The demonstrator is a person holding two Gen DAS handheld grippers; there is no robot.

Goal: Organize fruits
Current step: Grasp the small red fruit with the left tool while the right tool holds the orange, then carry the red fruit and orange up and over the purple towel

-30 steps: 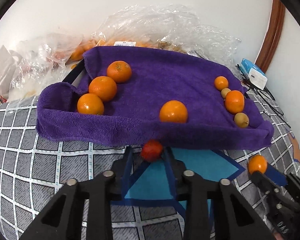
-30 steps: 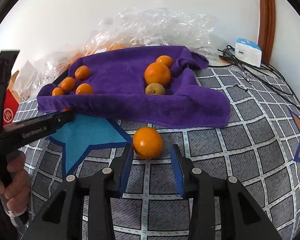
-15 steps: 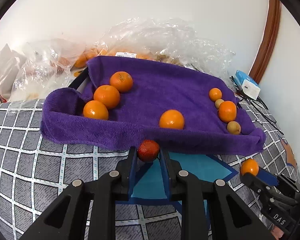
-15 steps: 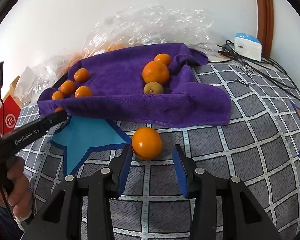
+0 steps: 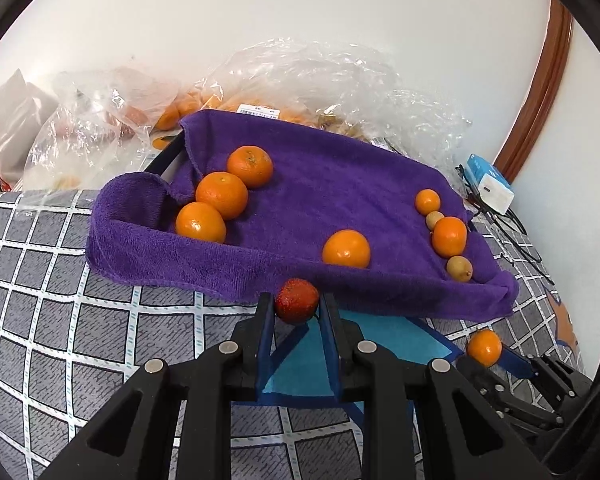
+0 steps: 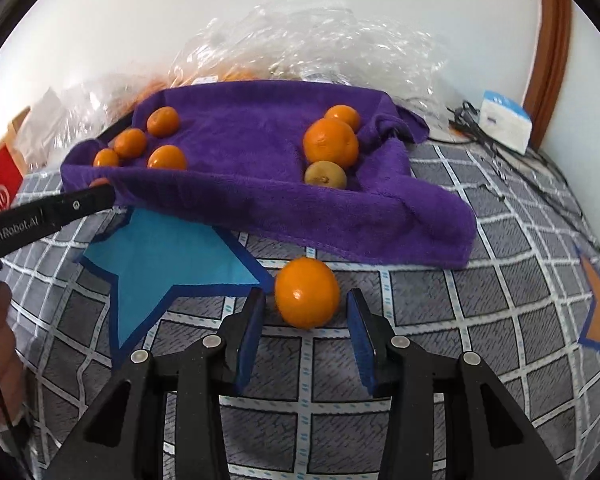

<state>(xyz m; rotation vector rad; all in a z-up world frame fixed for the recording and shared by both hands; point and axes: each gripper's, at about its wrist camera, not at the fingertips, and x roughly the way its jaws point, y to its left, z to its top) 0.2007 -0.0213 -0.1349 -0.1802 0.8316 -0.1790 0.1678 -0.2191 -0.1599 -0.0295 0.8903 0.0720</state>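
Tools tilted downward – left tool [image 5: 297,307] clamping red fruit [image 5: 297,300]

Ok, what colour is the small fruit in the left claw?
Dark red fruit, speckled; clearest in the left wrist view.

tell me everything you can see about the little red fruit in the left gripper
The red fruit is small, round and dark red with a rough, bumpy skin and a faint sheen. It sits pinched between the blue-padded fingertips of the left gripper, which is shut on it, one pad on each side. It is right at the front hem of the purple towel, above the checked bedcover; its underside is hidden.
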